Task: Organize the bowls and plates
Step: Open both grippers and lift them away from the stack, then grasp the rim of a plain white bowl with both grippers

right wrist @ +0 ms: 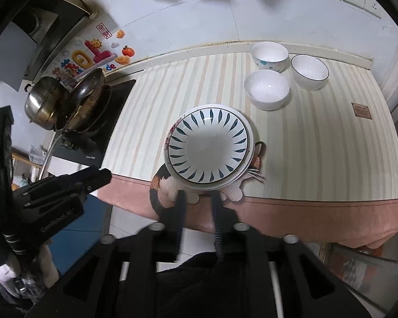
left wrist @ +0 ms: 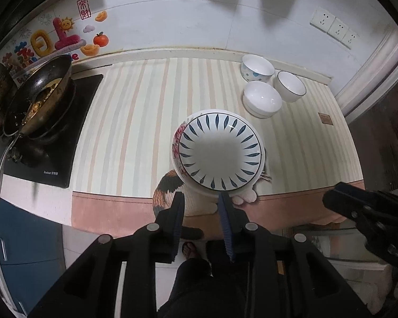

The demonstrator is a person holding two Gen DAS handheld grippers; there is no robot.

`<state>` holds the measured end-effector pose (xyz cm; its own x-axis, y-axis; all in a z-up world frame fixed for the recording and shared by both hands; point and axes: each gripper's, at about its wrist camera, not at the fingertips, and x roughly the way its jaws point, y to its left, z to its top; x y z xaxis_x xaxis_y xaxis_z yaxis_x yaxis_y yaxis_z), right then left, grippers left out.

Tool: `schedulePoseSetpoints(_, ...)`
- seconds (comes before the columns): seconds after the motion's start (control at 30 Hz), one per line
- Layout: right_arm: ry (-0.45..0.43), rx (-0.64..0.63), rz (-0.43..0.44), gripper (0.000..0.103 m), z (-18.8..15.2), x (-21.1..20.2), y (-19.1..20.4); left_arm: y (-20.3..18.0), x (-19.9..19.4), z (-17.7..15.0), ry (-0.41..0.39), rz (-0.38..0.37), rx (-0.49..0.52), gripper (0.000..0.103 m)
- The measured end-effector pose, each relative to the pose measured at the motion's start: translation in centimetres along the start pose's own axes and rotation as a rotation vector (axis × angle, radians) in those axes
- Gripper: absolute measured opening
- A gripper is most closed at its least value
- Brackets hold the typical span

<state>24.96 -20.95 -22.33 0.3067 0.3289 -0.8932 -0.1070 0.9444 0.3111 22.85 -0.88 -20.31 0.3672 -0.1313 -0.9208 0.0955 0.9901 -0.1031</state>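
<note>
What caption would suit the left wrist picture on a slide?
Open left gripper poised before a stack of plates, three bowls waiting behind on the striped tablecloth.

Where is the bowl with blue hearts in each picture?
Left wrist: the hearts bowl is upper right, at the back by the wall.
Right wrist: the hearts bowl is upper right of middle, also by the wall.
Shared landmark: the leaf plate sits in the middle of both, nearer than the bowl.

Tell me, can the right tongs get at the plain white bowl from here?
Probably yes: the right tongs are open and empty, and only the low plate stack lies between them and the plain white bowl.
</note>
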Motion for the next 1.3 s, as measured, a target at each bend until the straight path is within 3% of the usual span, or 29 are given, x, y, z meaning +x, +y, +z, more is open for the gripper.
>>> schedulePoseSetpoints(0.1, -0.009, 0.000, 0.011, 0.051, 0.4, -0.5, -0.6, -0.2, 0.7, 0.8, -0.008, 0.010, -0.015, 0.026)
schedulePoseSetpoints(0.17, -0.011, 0.009, 0.013, 0.051, 1.0, -0.4, -1.5, -0.5, 1.4, 1.6, -0.009, 0.010, -0.028, 0.031)
schedulePoseSetpoints(0.37, -0.006, 0.074, -0.013, 0.051, 5.1, 2.2, -7.0, -2.9, 6.4, 7.1, 0.016, 0.001, -0.056, 0.032)
schedulePoseSetpoints(0.53, 0.007, 0.145, -0.063, 0.051, 11.0, 7.1, -13.9, -5.2, 12.5, 12.8, 0.066, -0.018, -0.071, 0.032)
schedulePoseSetpoints(0.77, 0.108, 0.230, -0.017, 0.051, 18.1, 16.7, -21.1, -7.5, 23.4, 19.4, 0.183, -0.039, -0.082, 0.032)
schedulePoseSetpoints(0.87, 0.143, 0.252, 0.014, 0.051, 19.9, 20.1, -22.7, -7.7, 27.2, 20.5, 0.227, -0.057, -0.106, 0.031)
schedulePoseSetpoints(0.93, 0.161, 0.256, 0.033, 0.045, 20.6, 22.1, -23.3, -7.9, 28.8, 20.7, 0.244, -0.067, -0.115, 0.031)
schedulePoseSetpoints(1.0, 0.183, 0.251, 0.050, 0.021, 21.1, 23.7, -23.7, -8.4, 29.7, 20.6, 0.254, -0.081, -0.108, 0.024)
schedulePoseSetpoints(1.03, 0.197, 0.246, 0.043, 0.018, 21.2, 24.4, -23.8, -8.7, 29.8, 20.5, 0.256, -0.085, -0.101, 0.017)
schedulePoseSetpoints(1.3, 0.203, 0.218, 0.052, 0.016, 20.3, 23.0, -24.1, -11.2, 26.2, 17.5, 0.242, -0.097, -0.057, 0.016)
